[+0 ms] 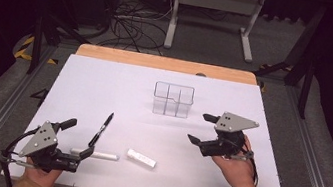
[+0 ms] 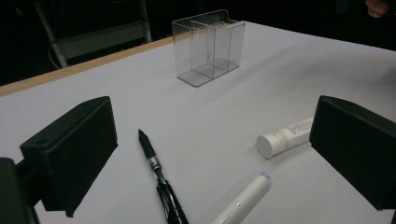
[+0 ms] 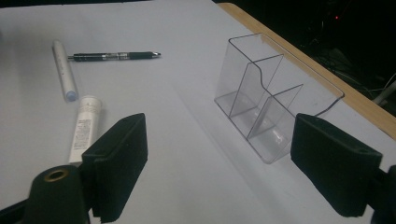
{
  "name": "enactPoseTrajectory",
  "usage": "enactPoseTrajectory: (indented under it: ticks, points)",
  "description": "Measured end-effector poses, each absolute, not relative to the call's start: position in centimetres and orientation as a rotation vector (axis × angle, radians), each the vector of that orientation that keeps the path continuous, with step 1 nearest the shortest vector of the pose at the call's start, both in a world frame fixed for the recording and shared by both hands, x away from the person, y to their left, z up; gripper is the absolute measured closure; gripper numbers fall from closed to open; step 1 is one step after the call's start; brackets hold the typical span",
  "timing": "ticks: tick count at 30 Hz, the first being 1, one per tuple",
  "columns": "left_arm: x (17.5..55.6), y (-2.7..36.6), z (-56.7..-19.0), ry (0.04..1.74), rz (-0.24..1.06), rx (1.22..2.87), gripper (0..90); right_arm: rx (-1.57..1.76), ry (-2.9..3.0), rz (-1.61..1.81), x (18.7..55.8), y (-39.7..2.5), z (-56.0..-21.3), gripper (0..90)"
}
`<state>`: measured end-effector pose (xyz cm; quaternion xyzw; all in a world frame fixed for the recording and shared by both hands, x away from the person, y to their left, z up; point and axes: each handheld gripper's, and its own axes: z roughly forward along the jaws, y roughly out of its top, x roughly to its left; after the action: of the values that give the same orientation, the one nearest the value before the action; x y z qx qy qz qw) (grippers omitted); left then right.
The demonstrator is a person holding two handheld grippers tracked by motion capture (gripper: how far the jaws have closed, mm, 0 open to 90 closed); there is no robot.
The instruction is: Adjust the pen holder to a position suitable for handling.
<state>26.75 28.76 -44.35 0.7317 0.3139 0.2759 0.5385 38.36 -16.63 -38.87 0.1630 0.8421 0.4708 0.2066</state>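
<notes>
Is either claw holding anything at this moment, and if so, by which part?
Nothing is held. The left claw and right claw are both open and empty; the black pen, white marker and white tube lie on the table.

We note a clear plastic organizer, upright and empty, with three compartments, at the table's middle. Nearer us lie a black pen, a white marker and a small white tube, all flat and apart.
</notes>
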Motion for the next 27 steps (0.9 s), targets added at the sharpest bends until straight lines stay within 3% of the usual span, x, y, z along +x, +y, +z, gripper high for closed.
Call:
enactPoseTrajectory:
  ticks: [27]
  points:
    - [26.9,28.8,-44.4,0.754,0.650,1.749,1.8,0.442,2.492,1.007,45.5,-11.8,-38.3,35.7]
